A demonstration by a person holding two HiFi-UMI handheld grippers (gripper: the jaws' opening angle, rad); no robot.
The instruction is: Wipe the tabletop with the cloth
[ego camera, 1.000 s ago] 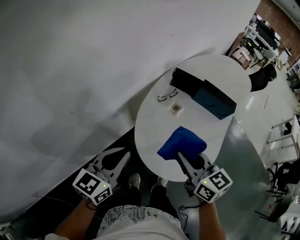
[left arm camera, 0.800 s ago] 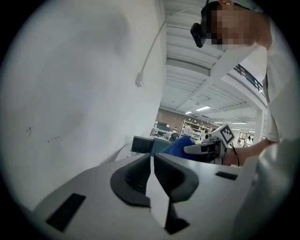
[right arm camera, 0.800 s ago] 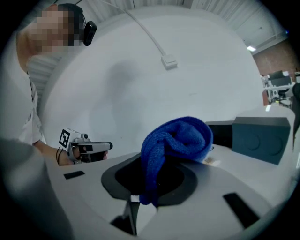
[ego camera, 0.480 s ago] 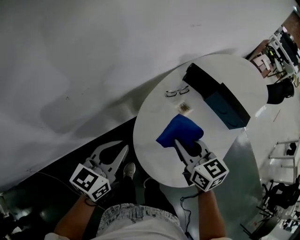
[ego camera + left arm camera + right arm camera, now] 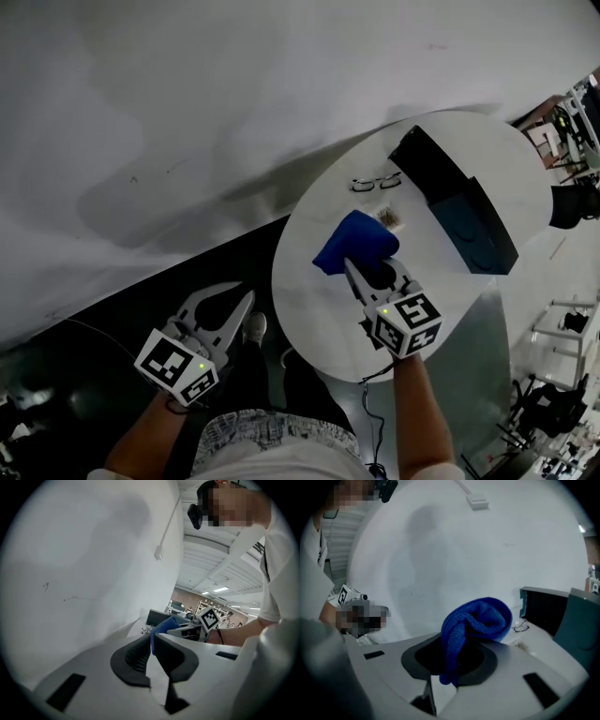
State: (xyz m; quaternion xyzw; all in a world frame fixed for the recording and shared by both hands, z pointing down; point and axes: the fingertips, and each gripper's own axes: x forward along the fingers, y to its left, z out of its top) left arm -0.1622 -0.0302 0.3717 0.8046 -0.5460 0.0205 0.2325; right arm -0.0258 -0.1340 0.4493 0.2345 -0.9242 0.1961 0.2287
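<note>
The right gripper (image 5: 370,272) is clenching a bunched blue cloth (image 5: 354,242), holding it over the middle of the round white desk (image 5: 319,323). The left gripper (image 5: 242,302) is hanging closed and empty, off the desk. A wide stroke is likely risking the glasses (image 5: 375,184) just beyond, sweeping them toward the edge

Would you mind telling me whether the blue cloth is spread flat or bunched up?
Bunched up. The blue cloth is a doubled-over wad pinched in the right gripper, whose jaws are shut on it; no flat sheet shows.
</note>
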